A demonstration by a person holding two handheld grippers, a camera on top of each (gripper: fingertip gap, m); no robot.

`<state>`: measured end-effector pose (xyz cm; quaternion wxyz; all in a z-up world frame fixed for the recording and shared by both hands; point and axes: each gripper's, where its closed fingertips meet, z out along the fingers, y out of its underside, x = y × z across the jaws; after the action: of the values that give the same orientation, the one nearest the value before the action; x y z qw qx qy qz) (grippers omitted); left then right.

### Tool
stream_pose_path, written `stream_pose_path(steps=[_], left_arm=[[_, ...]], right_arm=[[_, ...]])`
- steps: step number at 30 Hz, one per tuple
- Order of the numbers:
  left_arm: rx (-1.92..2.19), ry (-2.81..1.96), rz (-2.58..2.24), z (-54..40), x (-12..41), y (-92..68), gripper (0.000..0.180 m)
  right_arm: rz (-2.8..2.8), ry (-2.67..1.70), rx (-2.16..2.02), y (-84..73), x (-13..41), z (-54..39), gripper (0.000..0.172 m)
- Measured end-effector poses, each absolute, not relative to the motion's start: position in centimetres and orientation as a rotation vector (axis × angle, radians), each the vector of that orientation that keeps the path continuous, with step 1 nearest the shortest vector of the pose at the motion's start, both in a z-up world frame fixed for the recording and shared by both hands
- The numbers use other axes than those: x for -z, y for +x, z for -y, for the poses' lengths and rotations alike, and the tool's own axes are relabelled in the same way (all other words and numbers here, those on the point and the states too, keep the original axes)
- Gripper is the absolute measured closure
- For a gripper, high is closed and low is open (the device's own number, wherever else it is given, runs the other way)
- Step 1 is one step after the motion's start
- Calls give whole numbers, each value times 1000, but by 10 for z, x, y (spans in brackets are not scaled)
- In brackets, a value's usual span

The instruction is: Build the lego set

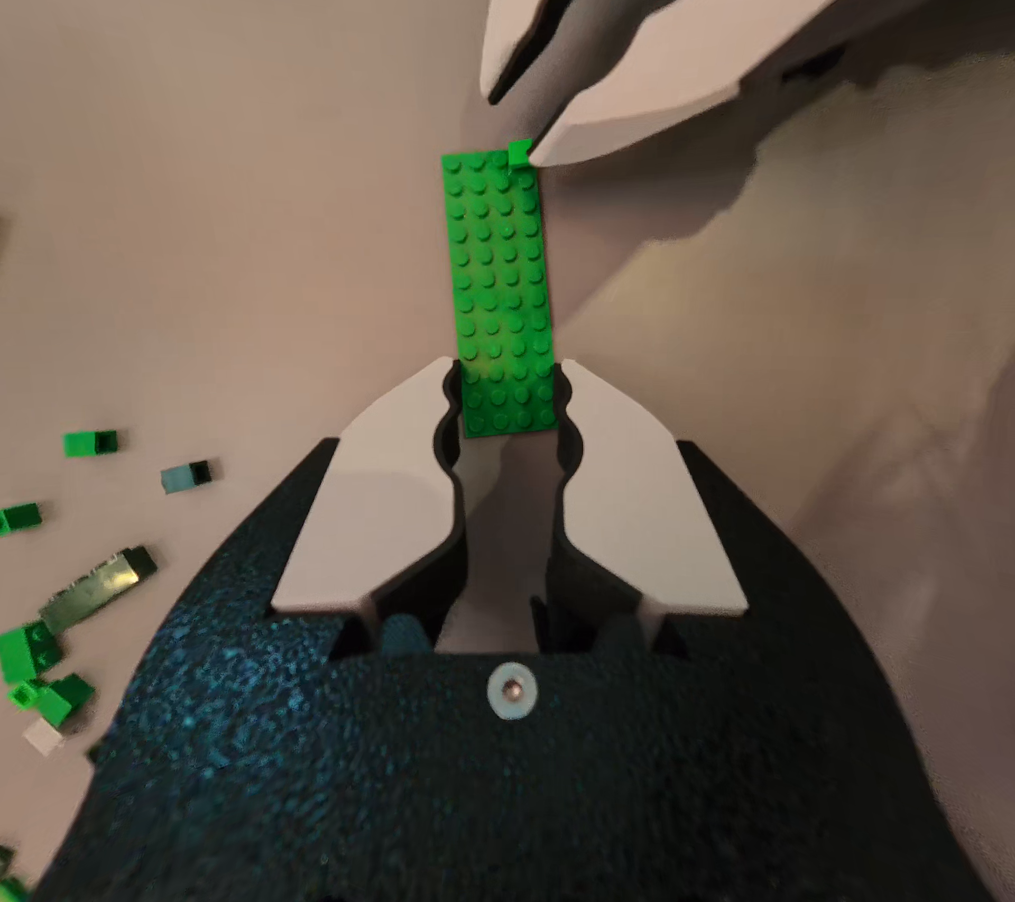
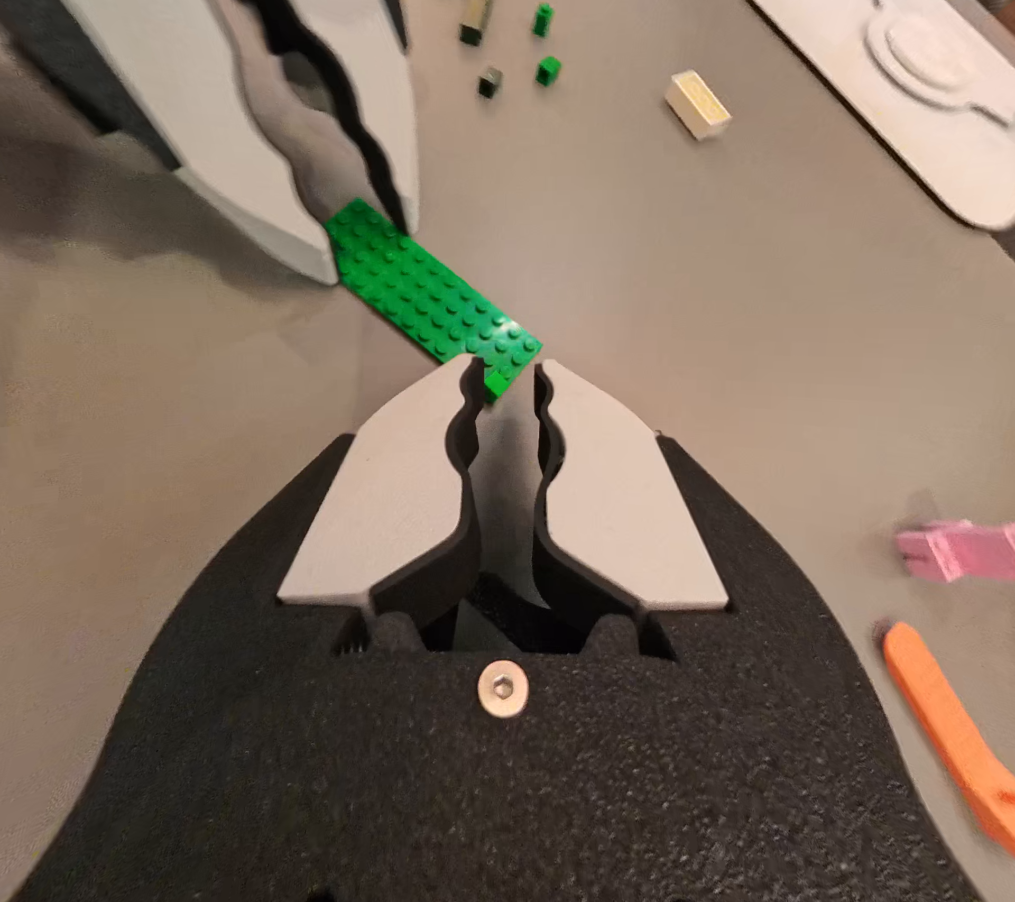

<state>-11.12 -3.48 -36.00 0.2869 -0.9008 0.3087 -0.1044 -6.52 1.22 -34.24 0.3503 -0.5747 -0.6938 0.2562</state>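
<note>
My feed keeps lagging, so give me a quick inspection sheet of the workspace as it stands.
Surface: grey table, matte.
Job's things: long green studded plate; small green brick at its far corner.
Clutter: loose green bricks, cream block, pink piece, orange tool.
Grippers: left hand-held gripper clamps the plate's near end; right hand-held gripper is open, brick beside one finger.
Cables: nothing seen.
Surroundings: white base plate at the table edge.

Left wrist view: close, looking steeply down along its fingers at the grey tabletop [image 1: 219, 161]. Right wrist view: close, from the opposite end, facing across the table. Both share the long green studded plate [image 1: 500, 282] [image 2: 423, 293].
</note>
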Motion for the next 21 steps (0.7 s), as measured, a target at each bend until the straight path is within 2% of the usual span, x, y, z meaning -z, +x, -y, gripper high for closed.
stream_pose_path(steps=[5, 9, 18, 21], left_arm=[[318, -2374, -1012, 38, 359, -112, 149], [337, -2359, -1063, 39, 360, -112, 149], [343, -2351, -1065, 39, 359, -112, 149], [344, -2352, -1051, 38, 359, -112, 149]], right_arm=[[1997, -1199, -896, -51, 340, -2, 158], [2102, -990, -900, -45, 337, 6, 165], [2186, -955, -805, -50, 350, 11, 163], [2191, -944, -767, -52, 349, 10, 156]])
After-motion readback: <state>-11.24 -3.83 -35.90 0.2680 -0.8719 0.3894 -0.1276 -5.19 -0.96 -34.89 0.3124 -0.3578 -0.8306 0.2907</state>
